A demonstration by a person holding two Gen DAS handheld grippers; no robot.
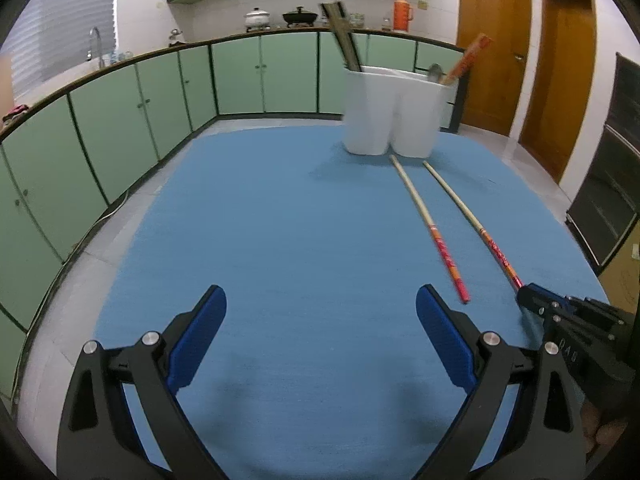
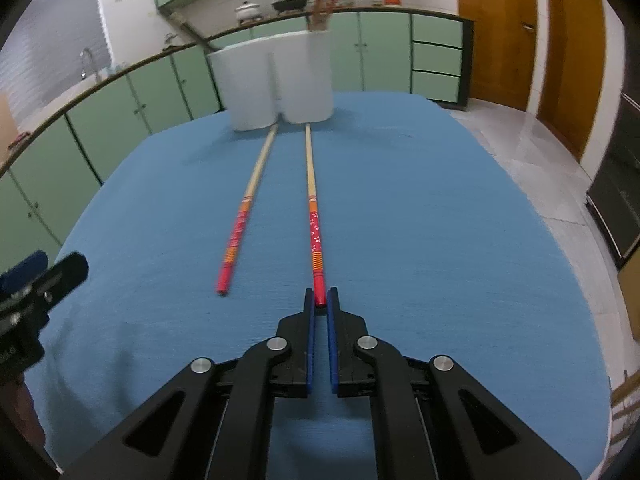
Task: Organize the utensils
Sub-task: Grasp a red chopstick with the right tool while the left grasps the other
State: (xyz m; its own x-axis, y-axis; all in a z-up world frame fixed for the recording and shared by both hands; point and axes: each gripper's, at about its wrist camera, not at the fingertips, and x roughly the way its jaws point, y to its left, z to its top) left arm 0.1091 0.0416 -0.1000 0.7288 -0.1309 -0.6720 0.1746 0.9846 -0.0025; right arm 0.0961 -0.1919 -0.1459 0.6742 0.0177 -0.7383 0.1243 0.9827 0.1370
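At the centre bottom of the right wrist view, my right claw (image 2: 321, 297) is pinched shut on the red end of the right-hand chopstick (image 2: 313, 216), which lies on the blue tablecloth (image 2: 440, 240) with its pale tip just in front of the white utensil holder (image 2: 280, 80) at upper centre. I judge the grip is taken at the very end so that the stick can be swung up and dropped tip-first into the holder, where other chopsticks already stand. The second chopstick (image 2: 244, 216) lies loose just to its left, near and almost parallel, waiting its turn. In the left wrist view my left claw (image 1: 320, 308) hangs wide open over bare cloth at the bottom of the frame, holding nothing. Small pale letters show on the right claw's body at that view's lower right edge, but I cannot read them.
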